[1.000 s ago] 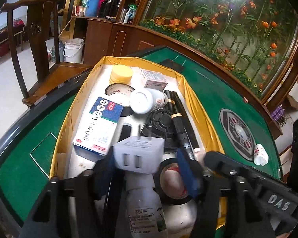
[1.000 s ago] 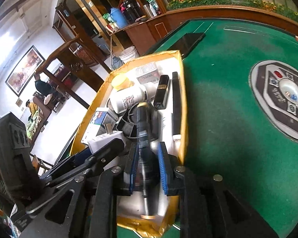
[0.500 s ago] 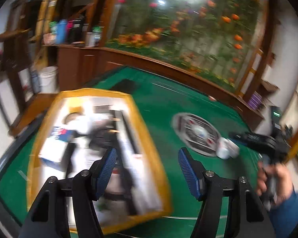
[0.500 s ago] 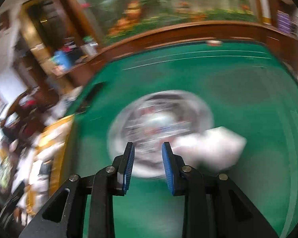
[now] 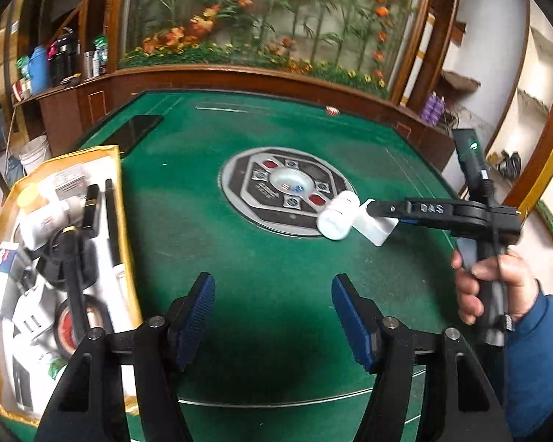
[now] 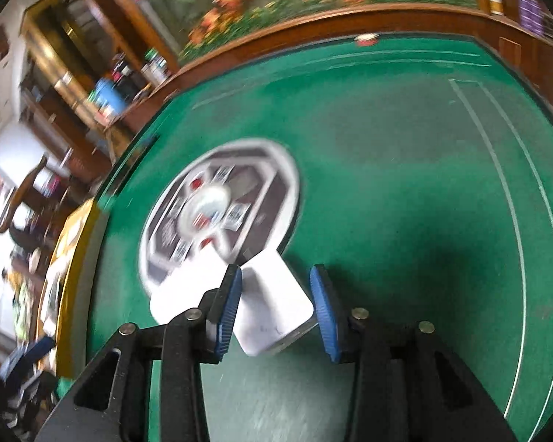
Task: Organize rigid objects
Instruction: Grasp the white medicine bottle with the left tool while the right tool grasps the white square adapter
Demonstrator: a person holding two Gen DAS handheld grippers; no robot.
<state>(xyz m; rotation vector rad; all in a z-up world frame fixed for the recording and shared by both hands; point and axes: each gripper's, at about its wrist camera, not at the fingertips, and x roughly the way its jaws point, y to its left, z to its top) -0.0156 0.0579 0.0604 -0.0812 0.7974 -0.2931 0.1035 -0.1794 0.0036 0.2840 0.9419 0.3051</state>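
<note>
A white bottle (image 5: 338,218) lies on its side on the green table, at the edge of the round centre panel (image 5: 287,188). My right gripper (image 6: 276,309) is open with its blue pads on either side of the bottle's body (image 6: 272,305), apart from it. It also shows in the left wrist view (image 5: 383,217). My left gripper (image 5: 272,316) is open and empty over bare green felt. A yellow-rimmed tray (image 5: 121,221) at the left holds several items: bottles, a boxed medicine, a tape roll, a black pen.
A black phone (image 5: 138,132) lies at the table's far left edge. A small red-white item (image 5: 331,111) sits at the far rim. A wooden sideboard with bottles (image 5: 55,70) stands beyond the table.
Both grippers left the tray and swung right. The left let go of the white adapter; the right let go of the dark item, then opened wider around the white bottle.
</note>
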